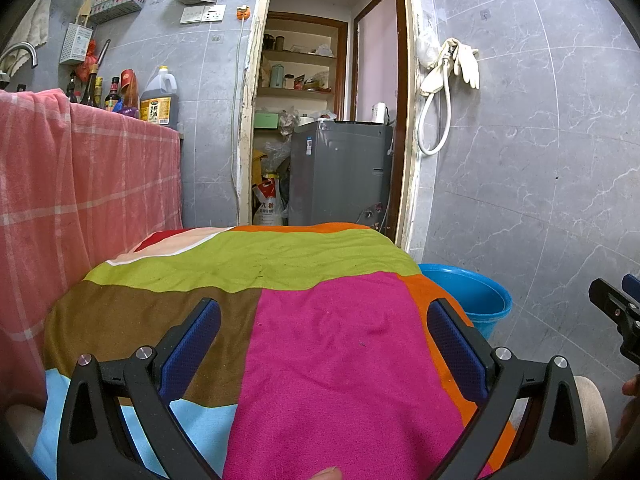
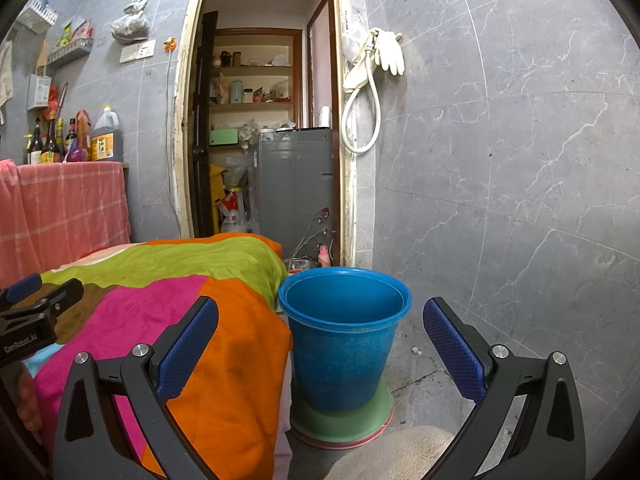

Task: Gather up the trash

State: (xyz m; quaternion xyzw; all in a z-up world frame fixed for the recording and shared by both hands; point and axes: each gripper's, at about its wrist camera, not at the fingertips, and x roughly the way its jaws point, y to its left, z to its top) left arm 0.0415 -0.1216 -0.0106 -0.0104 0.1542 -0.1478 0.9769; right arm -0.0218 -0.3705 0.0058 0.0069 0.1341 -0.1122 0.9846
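While both grippers are hovering with jaws spread wide and holding nothing, no trash is showing on the patchwork cloth [image 1: 320, 320] covering the table. The left gripper [image 1: 324, 344] is pointing over the middle of the cloth; the right gripper [image 2: 320, 344] is pointing straight at the blue bucket [image 2: 344, 336], which is standing upright on a green lid [image 2: 344, 424] on the floor, just beside the table's right edge. So the right hand is sitting nearer the bucket. Only the right view is showing a small white scrap [image 2: 416, 350] lying on the floor past the bucket, possibly trash.
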